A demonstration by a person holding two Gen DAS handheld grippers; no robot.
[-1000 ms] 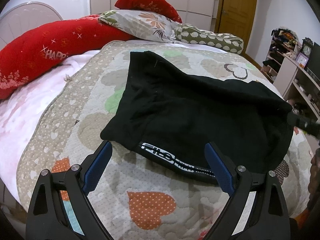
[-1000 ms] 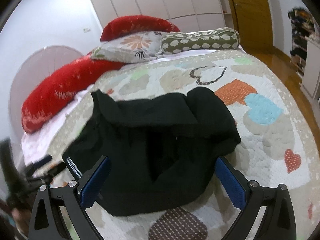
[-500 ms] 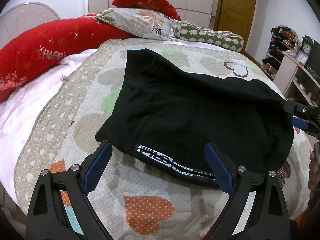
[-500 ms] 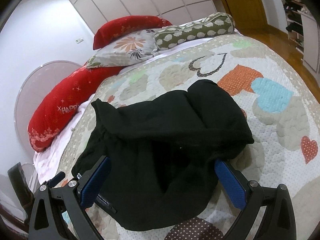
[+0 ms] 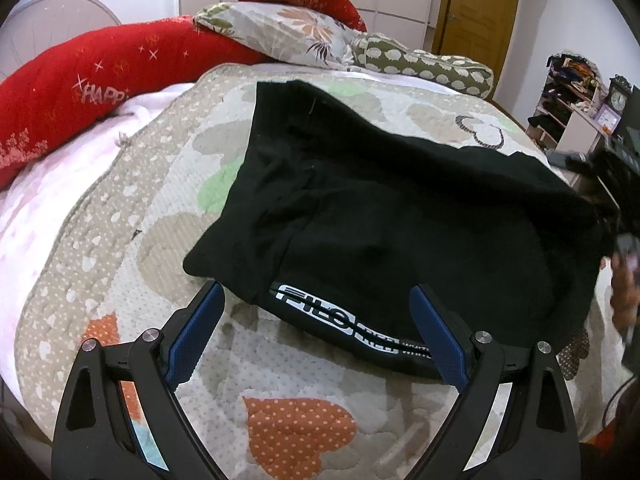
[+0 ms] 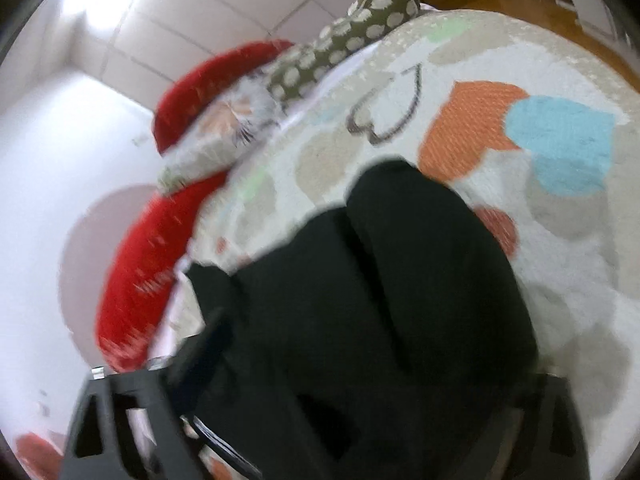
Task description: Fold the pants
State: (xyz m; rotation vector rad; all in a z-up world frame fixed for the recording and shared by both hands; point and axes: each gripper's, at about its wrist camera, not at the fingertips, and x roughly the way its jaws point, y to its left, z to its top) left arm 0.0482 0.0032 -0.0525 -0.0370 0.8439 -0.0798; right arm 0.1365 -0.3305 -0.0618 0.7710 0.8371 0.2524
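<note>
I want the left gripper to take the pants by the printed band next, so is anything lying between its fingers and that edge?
Nothing visible does. The left gripper is open just short of the pants, with only bare quilt between its fingers and the printed band.

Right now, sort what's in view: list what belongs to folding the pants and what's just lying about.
Job:
black pants
left gripper, open
right gripper, closing over the pants
quilt, work surface

Lying about:
red bolster
floral pillow
spotted bolster
clock
</note>
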